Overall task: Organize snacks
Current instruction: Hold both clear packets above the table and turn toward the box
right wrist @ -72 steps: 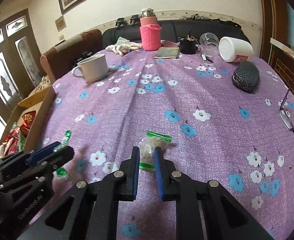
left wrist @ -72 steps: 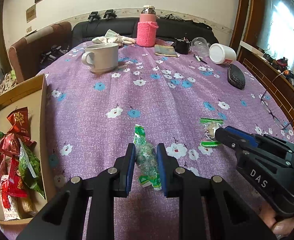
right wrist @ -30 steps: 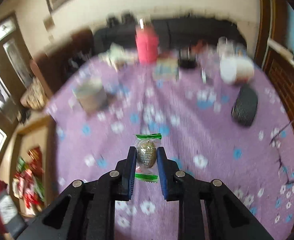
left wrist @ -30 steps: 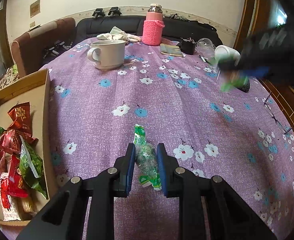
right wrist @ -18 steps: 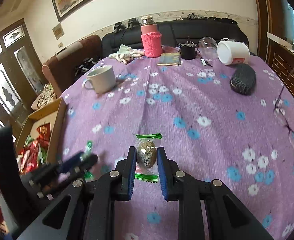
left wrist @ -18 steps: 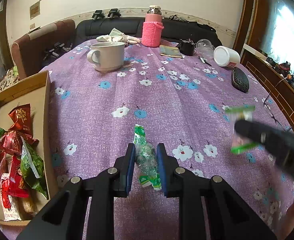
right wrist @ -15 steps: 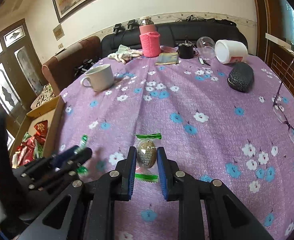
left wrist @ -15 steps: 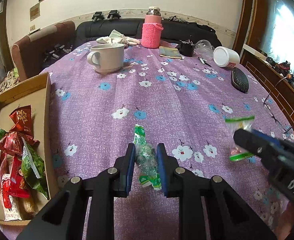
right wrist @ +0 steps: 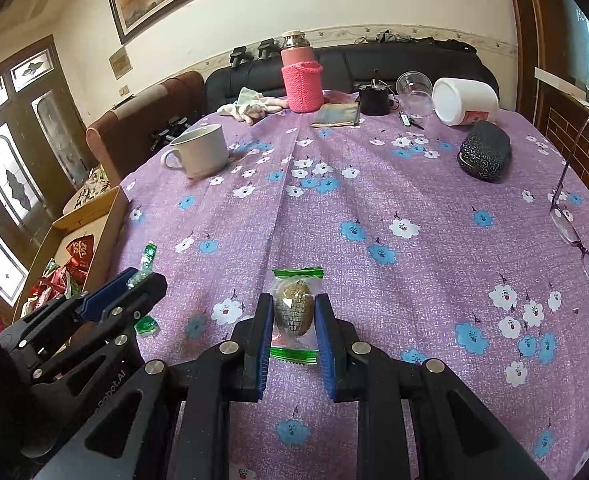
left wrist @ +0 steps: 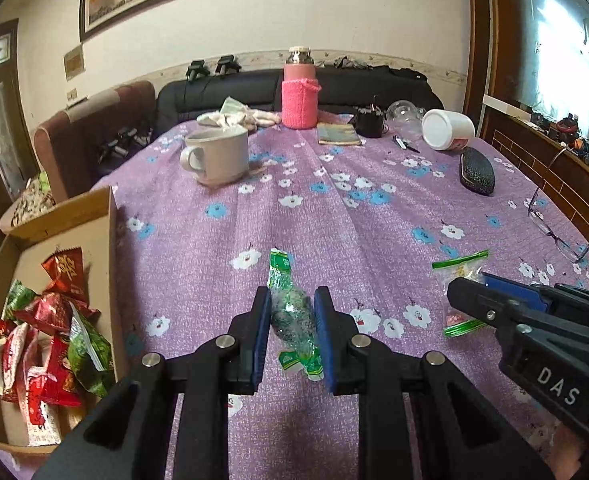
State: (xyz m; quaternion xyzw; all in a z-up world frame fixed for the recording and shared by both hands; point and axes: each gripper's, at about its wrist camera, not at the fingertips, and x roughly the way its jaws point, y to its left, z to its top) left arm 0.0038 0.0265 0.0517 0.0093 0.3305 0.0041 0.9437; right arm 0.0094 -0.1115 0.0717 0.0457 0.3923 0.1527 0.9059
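A green-wrapped candy (left wrist: 292, 314) sits pinched between the blue pads of the left gripper (left wrist: 292, 326), its twisted ends sticking out far and near of the jaws, above the purple floral tablecloth (left wrist: 334, 208). To its right, a clear packet with green sealed edges (right wrist: 294, 312), holding a brown oval snack, is clamped the same way in the right gripper (right wrist: 293, 330), also over the cloth. Whether either snack touches the cloth cannot be told.

At the table's left edge stands an open cardboard box (left wrist: 94, 216) with a heap of red and green snack packets (left wrist: 50, 332); its near corner is cut off by the frame in the left wrist view, and in the right wrist view the left gripper's body hides most of the heap.

In the left wrist view the right gripper's fingers cover the middle of the clear packet, so only its green edges and corners show; the right wrist view shows the brown snack plainly. In the right wrist view the green candy appears only as a strip above and a scrap below the left gripper's fingers.

Farther off are a white mug (left wrist: 218, 156), a flask in a pink knitted sleeve (left wrist: 299, 96), a white tub on its side (right wrist: 464, 100), a dark glasses case (right wrist: 484, 151) and, at the right edge, spectacles (right wrist: 578, 236).
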